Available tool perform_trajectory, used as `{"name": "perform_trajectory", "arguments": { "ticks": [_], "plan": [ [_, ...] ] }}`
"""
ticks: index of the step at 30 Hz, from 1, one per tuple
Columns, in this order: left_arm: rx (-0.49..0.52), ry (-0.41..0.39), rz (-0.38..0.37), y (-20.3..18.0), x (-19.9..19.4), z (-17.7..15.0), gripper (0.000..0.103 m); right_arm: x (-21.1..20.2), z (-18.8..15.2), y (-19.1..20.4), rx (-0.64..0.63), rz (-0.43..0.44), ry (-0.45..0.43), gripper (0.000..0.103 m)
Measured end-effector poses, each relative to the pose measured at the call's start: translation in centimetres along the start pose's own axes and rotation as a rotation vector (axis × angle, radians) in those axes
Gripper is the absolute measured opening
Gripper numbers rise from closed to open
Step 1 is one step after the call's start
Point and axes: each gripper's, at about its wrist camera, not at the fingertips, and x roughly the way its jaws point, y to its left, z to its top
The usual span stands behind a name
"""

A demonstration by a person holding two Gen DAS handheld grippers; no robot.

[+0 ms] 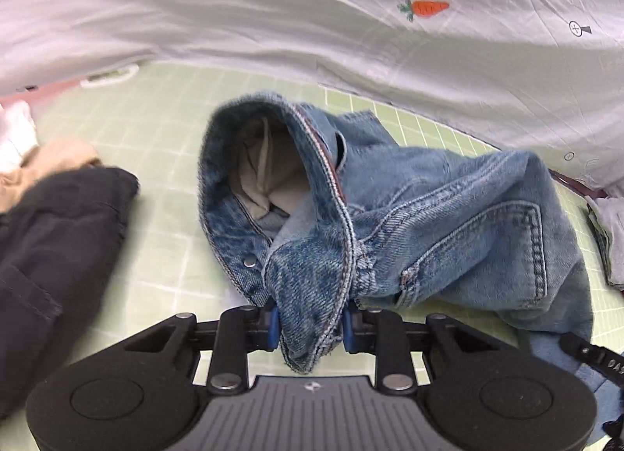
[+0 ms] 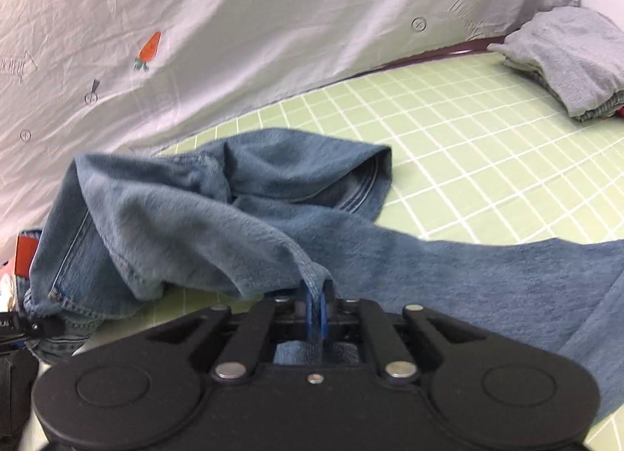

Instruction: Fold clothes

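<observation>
A pair of blue jeans (image 1: 448, 217) lies crumpled on the green grid mat (image 1: 156, 131). In the left wrist view the waistband gapes open and shows the pale pocket lining. My left gripper (image 1: 311, 324) is shut on the waistband near the metal snap (image 1: 249, 263). In the right wrist view the jeans (image 2: 175, 225) bunch in folds, with one leg running off to the right. My right gripper (image 2: 318, 312) is shut on a hem edge of the denim, which rises in a small peak at the blue pads (image 2: 311, 314).
A white sheet with carrot prints (image 1: 351, 22) hangs behind the mat. A dark garment (image 1: 50, 256) and beige and white clothes (image 1: 46, 154) lie at the left. A folded grey stack (image 2: 573, 61) sits at the far right on the mat (image 2: 468, 139).
</observation>
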Motion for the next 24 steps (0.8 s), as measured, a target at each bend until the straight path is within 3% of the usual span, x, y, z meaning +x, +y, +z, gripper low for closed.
{"name": "perform_trajectory", "arguments": {
  "ticks": [5, 11, 15, 21, 24],
  "plan": [
    [-0.029, -0.028, 0.029, 2.6, -3.7, 0.3, 0.029, -2.3, 0.2, -1.4, 0.013, 0.056, -0.016, 0.004],
    [0.075, -0.061, 0.123, 1.6, -10.2, -1.9, 0.029, -5.4, -0.9, -0.9, -0.025, 0.152, 0.0, 0.004],
    [0.093, -0.116, 0.112, 1.7, -13.8, -0.9, 0.03, -7.2, -0.1, -1.5, 0.007, 0.253, -0.009, 0.004],
    [-0.016, -0.008, 0.107, 3.1, -4.7, 0.2, 0.035, -2.8, 0.6, -1.5, 0.008, 0.219, 0.056, 0.006],
    [-0.072, 0.049, 0.104, 3.8, 0.0, 0.8, 0.042, 0.8, 0.3, -0.9, -0.066, 0.112, 0.115, 0.01]
  ]
}}
